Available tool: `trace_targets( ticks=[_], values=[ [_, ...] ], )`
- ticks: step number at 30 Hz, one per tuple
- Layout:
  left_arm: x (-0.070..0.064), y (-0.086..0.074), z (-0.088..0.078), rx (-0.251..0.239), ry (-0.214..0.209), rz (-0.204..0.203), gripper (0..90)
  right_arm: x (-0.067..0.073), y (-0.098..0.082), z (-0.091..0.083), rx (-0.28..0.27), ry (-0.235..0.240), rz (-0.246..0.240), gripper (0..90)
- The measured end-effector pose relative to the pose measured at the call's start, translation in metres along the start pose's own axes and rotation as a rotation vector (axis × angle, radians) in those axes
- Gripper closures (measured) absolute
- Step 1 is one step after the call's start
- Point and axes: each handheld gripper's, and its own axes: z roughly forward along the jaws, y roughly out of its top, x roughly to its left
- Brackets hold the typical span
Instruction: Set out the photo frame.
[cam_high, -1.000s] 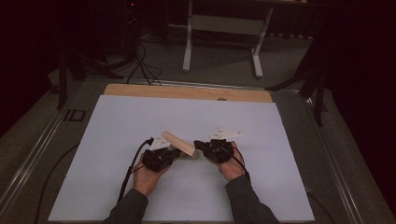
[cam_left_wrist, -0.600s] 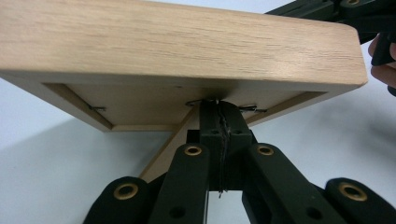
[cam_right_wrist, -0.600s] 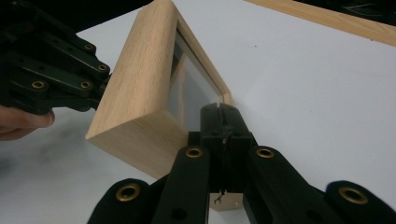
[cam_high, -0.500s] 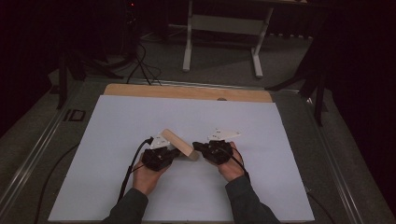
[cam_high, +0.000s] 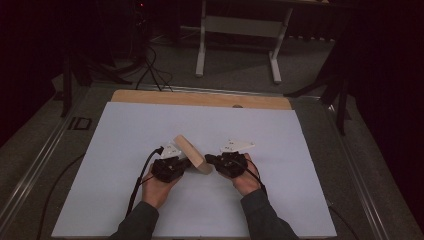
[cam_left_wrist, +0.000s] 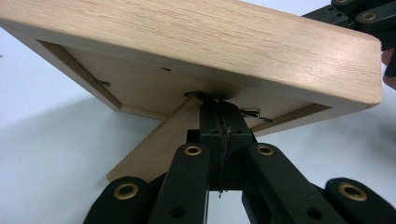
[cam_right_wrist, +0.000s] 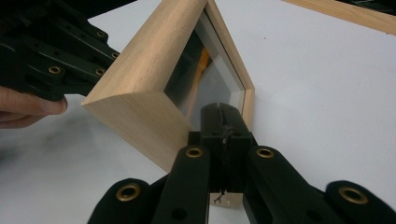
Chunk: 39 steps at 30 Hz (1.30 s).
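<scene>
A light wooden picture frame (cam_high: 191, 153) stands tilted on the white table sheet (cam_high: 125, 130), a little below the sheet's centre, leaning on a fold-out back stand (cam_left_wrist: 154, 144). The left gripper (cam_high: 171, 167) sits at about seven o'clock of the frame, its jaws pressed together with no gap between them, their tips up against the frame's back where the stand joins it. The right gripper (cam_high: 227, 164) sits at about four o'clock of the frame, its jaws likewise closed flat against each other, tips just at the frame's glazed front (cam_right_wrist: 205, 88) near a lower corner; whether they touch it I cannot tell.
</scene>
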Motion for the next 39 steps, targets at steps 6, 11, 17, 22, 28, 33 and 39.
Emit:
trace_targets(
  ticks=[6,11,17,22,28,33,39],
  values=[
    [0.0,0.0,0.0,0.001,0.002,0.0,89.4,0.002,-0.002,0.0,0.022,-0.015,-0.022,89.6],
    [0.001,-0.001,0.002,0.004,0.011,-0.011,89.5,0.004,-0.006,0.002,0.042,-0.012,-0.037,89.6],
    [0.004,-0.001,0.002,0.005,0.02,-0.022,89.5,0.011,-0.008,0.006,0.063,-0.008,-0.067,89.6],
    [0.007,-0.002,0.002,-0.002,0.017,-0.039,89.5,0.015,-0.009,0.008,0.078,-0.004,-0.083,89.5],
    [0.009,-0.003,0.002,0.0,0.011,-0.046,89.5,0.018,-0.009,0.01,0.075,-0.005,-0.095,89.5],
    [0.012,-0.003,0.002,0.0,0.012,-0.049,89.5,0.024,-0.009,0.011,0.077,-0.003,-0.115,89.5],
    [0.014,-0.004,0.001,-0.014,0.009,-0.055,88.9,0.027,-0.009,0.011,0.075,-0.014,-0.134,85.9]
  ],
)
